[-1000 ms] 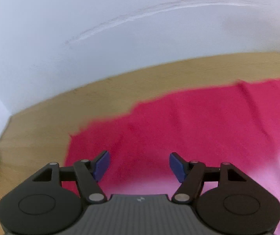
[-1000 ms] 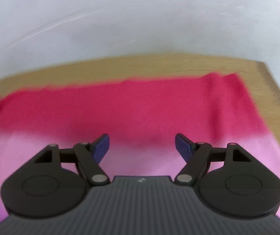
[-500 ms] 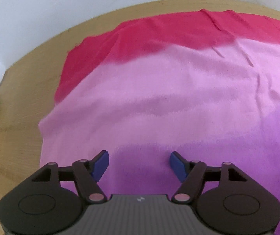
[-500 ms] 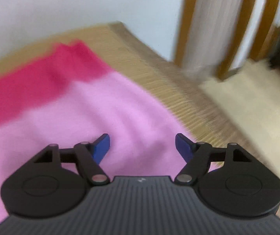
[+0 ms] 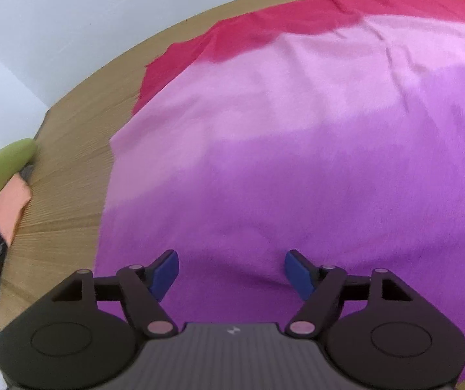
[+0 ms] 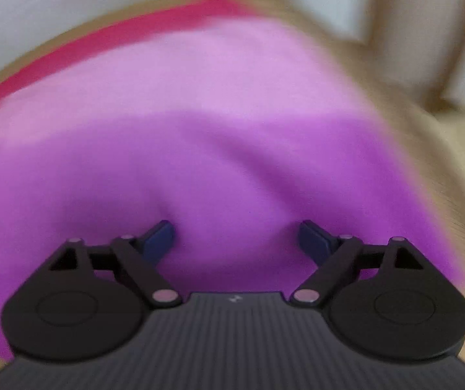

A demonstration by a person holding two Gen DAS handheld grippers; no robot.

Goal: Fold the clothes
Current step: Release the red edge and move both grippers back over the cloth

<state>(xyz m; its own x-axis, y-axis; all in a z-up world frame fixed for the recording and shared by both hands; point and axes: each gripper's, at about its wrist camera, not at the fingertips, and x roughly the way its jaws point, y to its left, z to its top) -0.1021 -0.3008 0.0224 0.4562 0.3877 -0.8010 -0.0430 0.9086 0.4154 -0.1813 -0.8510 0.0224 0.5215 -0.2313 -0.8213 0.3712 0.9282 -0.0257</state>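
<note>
A: Left wrist view. The garment [image 5: 297,149] lies spread flat on the wooden table [image 5: 70,149], banded in colour — red strip at the far edge, pale pink in the middle, purple nearest the camera. A few shallow creases in the pink zone.

B: And the left gripper [image 5: 231,273]?

A: Jaws spread wide, nothing between the blue pads [image 5: 164,271]. It hangs over the purple part, near the cloth's left edge. Whether it touches the fabric, I cannot tell.

B: Right wrist view is blurred. Same garment [image 6: 200,136] fills most of it, purple close in, red band far off. The right gripper [image 6: 235,239] is also parted, holding nothing, above the purple area; bare table [image 6: 453,175] shows to its right.

A: One more note — a pile of other clothes [image 5: 2,195] sits at the table's left edge, well apart from the garment: green, orange, blue and grey pieces.
</note>
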